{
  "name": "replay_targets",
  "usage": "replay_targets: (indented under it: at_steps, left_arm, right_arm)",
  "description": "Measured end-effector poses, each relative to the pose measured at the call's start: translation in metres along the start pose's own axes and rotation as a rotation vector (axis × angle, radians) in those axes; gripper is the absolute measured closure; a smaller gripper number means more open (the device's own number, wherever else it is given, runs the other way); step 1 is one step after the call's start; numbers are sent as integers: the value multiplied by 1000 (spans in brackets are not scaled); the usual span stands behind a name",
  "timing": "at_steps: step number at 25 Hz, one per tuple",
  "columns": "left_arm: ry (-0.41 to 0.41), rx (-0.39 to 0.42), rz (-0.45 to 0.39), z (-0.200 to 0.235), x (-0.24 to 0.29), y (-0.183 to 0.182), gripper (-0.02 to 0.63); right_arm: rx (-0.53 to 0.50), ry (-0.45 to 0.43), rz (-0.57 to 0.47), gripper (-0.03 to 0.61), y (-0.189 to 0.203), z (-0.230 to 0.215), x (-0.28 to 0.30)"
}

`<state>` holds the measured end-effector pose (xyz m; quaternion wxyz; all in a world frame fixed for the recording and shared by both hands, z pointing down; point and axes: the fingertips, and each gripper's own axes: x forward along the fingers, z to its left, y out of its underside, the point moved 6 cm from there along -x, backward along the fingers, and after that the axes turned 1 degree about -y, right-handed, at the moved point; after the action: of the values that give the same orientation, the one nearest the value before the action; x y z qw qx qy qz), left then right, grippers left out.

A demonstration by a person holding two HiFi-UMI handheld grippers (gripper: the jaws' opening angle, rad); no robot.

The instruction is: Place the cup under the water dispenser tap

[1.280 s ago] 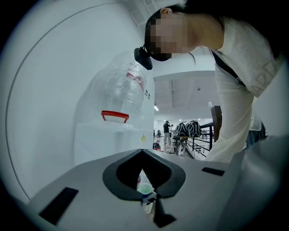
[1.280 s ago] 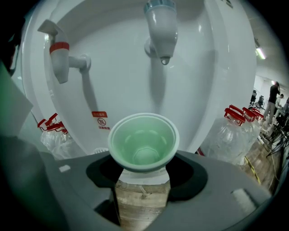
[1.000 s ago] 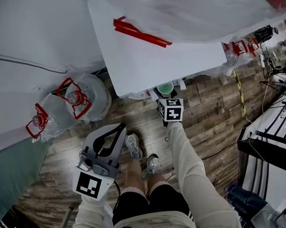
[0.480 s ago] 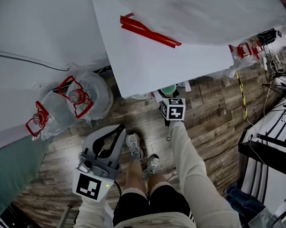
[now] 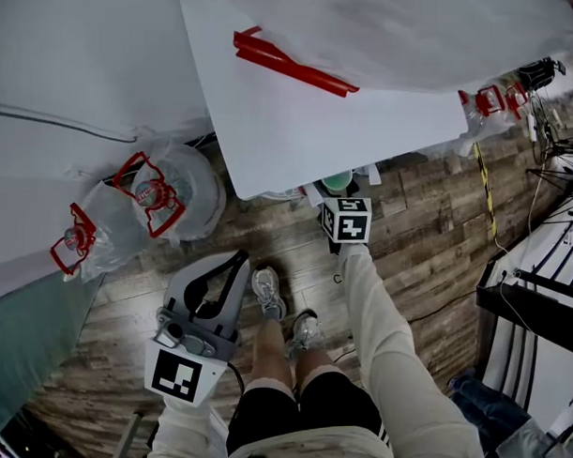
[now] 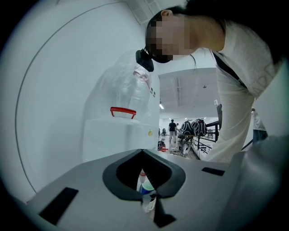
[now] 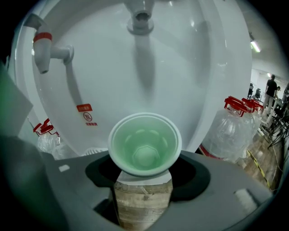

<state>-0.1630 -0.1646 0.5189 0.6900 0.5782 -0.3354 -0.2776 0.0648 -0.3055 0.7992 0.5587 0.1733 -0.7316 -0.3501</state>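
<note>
In the head view the dispenser runs off the top edge and covers most of the cup, leaving a green sliver of rim; the right gripper has its jaws under it too, with just the marker cube showing; in the right gripper view the tap is cut by the top edge; the sticker print is too small to read; the dispenser hides one side of a jug; through the left gripper gap sits a blue-and-white thing, too small to tell.
</note>
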Motion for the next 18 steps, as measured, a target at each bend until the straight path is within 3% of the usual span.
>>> replay_targets:
  at_steps: [15, 18]
  left_arm:
    - [28, 19, -8, -16, 13, -13, 609]
    - [35, 28, -17, -22, 16, -21, 609]
  right_arm:
    - [67, -60, -21, 261, 17, 2, -39]
    - [63, -72, -50, 302, 15, 4, -61]
